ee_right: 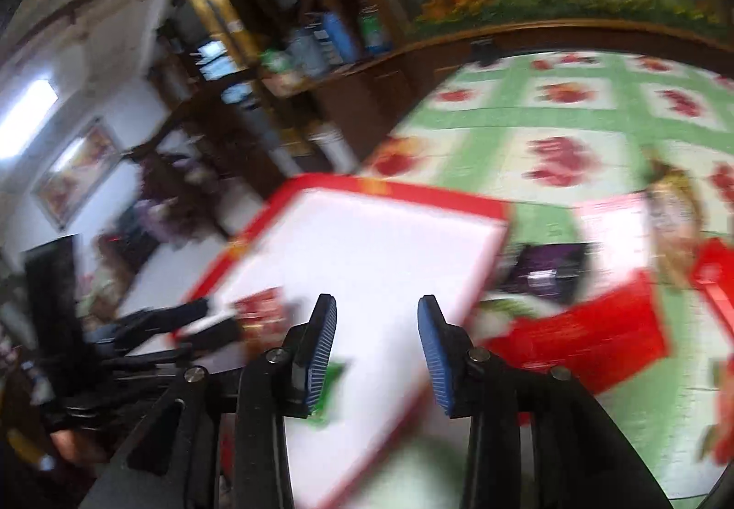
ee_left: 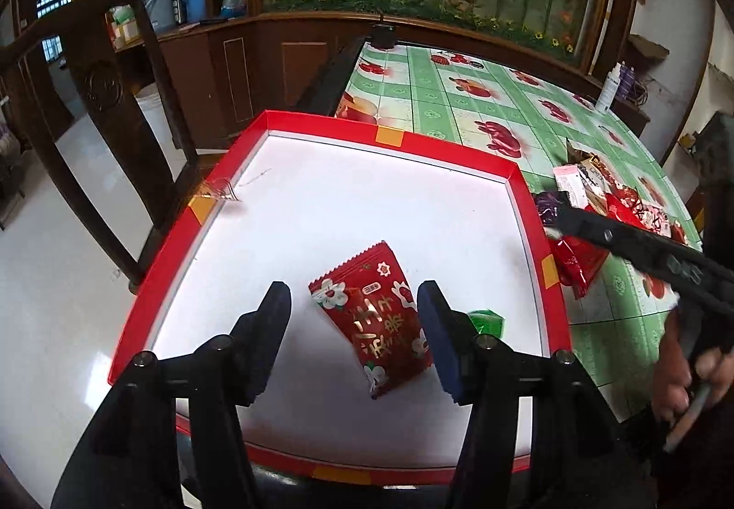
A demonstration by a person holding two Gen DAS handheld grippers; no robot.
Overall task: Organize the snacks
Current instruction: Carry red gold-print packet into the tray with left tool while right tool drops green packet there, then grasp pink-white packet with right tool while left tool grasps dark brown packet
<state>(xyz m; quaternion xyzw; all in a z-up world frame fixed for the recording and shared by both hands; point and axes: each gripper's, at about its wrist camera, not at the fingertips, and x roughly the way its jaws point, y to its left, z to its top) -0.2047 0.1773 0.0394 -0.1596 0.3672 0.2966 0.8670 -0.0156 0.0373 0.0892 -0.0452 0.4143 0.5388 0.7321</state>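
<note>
My left gripper [ee_left: 353, 325] stands part open over the red tray [ee_left: 440, 151], gripping nothing — the red snack packet [ee_left: 371, 316] lies loose inside it. Drop-off step, I judge. My right gripper [ee_right: 376, 348] — also empty, part open — next fetches from the snack pile [ee_left: 596, 206] beside the tray.

Glossy foil red snack packet [ee_left: 374, 318], glossy tablecloth [ee_left: 481, 105], dark wooden chair [ee_left: 105, 96]

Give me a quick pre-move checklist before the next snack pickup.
1. Left gripper fingers apart, nothing held: ok.
2. Right gripper fingers apart, nothing held: ok.
3. Red flower-print snack packet lying inside the red-rimmed white tray: ok.
4. Small green wrapped snack inside tray: ok.
5. Loose pile of snack packets on the green checked tablecloth, outside tray: not ok.
6. Right wrist view sharp: not ok, blurred.
</note>
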